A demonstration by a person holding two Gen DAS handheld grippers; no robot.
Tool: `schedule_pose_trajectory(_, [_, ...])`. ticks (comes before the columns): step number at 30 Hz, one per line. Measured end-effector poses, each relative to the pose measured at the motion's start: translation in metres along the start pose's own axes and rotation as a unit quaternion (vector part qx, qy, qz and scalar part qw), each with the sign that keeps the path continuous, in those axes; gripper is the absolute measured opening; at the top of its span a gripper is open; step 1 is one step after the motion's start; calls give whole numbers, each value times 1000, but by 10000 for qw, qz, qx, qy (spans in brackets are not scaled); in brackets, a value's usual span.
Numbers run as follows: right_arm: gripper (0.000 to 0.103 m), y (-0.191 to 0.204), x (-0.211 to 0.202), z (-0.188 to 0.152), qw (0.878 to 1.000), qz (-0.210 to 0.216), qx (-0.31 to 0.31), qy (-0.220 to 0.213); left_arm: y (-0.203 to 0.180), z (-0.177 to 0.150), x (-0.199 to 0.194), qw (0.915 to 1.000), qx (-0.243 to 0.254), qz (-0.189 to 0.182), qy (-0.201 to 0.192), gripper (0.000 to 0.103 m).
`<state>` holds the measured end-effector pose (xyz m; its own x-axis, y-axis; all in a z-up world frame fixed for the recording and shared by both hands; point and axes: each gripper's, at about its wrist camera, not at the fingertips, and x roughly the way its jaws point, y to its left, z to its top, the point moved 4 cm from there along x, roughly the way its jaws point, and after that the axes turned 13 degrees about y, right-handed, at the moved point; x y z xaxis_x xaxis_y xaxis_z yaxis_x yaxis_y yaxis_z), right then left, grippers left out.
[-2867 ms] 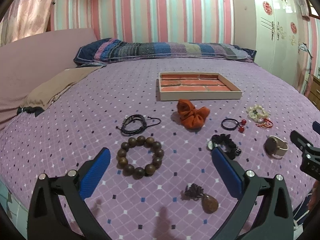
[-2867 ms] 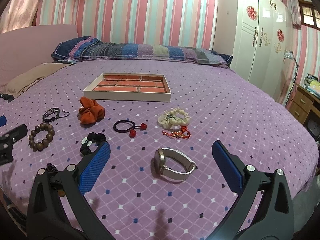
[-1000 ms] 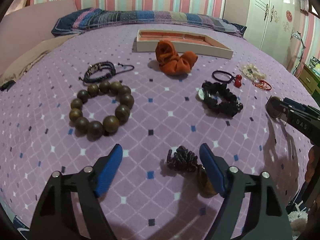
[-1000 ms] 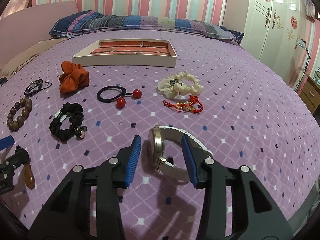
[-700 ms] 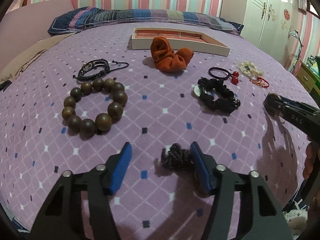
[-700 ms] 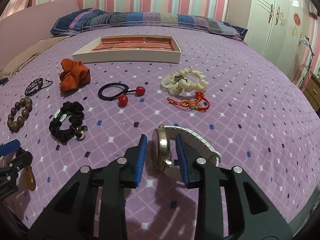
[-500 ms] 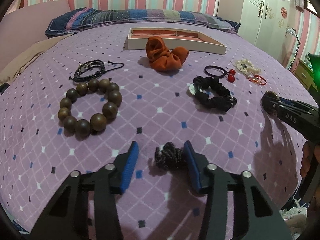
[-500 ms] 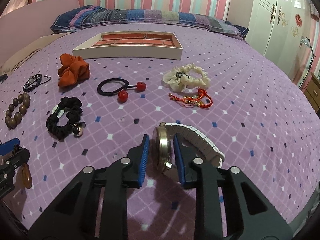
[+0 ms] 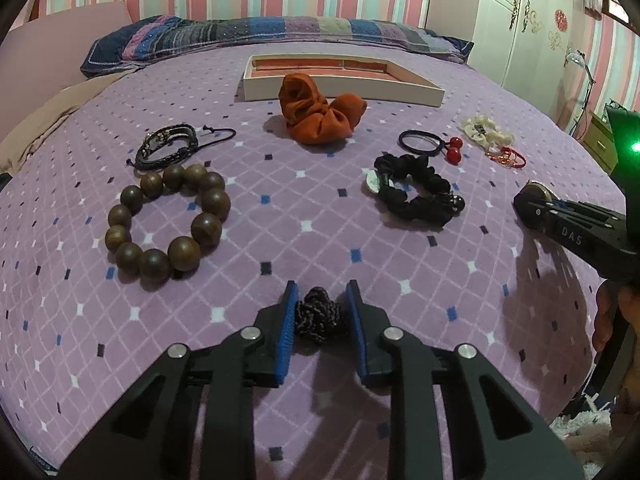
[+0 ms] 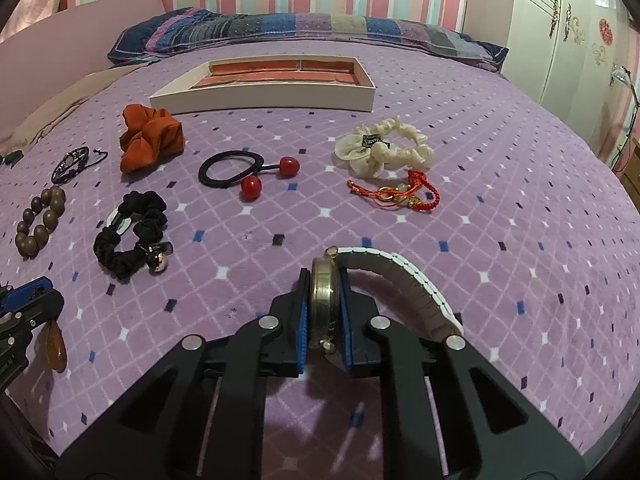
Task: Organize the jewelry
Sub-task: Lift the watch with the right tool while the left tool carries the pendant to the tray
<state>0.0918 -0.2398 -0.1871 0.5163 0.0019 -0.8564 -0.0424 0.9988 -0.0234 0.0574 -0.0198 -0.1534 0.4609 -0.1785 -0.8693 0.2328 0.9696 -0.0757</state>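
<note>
Left gripper (image 9: 320,312): your blue pads have just been closing and now pinch the dark braided cord knot (image 9: 319,314), low in the centre of the left wrist frame; its amber teardrop pendant (image 10: 54,346) hangs beside the gripper at the lower left of the right wrist frame.
Right gripper (image 10: 323,316): your jaws have just been closing and are nearly together, clamped on the brass-coloured round case of the watch (image 10: 325,304); its white ribbed strap curves away to the right, resting on the bed.
Writing: you can read "DAS" on the black body of the right gripper at the right edge of the left wrist frame; the tag on the cream scrunchie (image 10: 382,148) is too small to read.
Bed (image 9: 320,216): purple fleecy cover with a white diamond grid and small dark and blue squares.
Tray (image 10: 264,88): shallow, cream-walled rectangle with an orange-red lining, upper centre.
Other pieces you can see: round wooden bead bracelet (image 9: 168,222), black braided leather bracelet (image 9: 168,148), crumpled orange scrunchie (image 9: 320,110), black scrunchie (image 9: 416,190), black hair tie with two red balls (image 10: 248,172), red knotted cord bracelet (image 10: 400,194).
</note>
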Motion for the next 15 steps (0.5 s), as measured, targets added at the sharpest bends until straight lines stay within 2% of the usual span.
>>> schedule_pose_trajectory(9, [13, -6, -9, 2, 9998, 165, 107, -94, -6, 9, -9, 9996, 104, -274, -52, 21])
schedule_pose_trajectory(15, [13, -7, -19, 12, 9996, 168, 119, -216, -13, 24, -26, 9986, 258, -361, -281, 21])
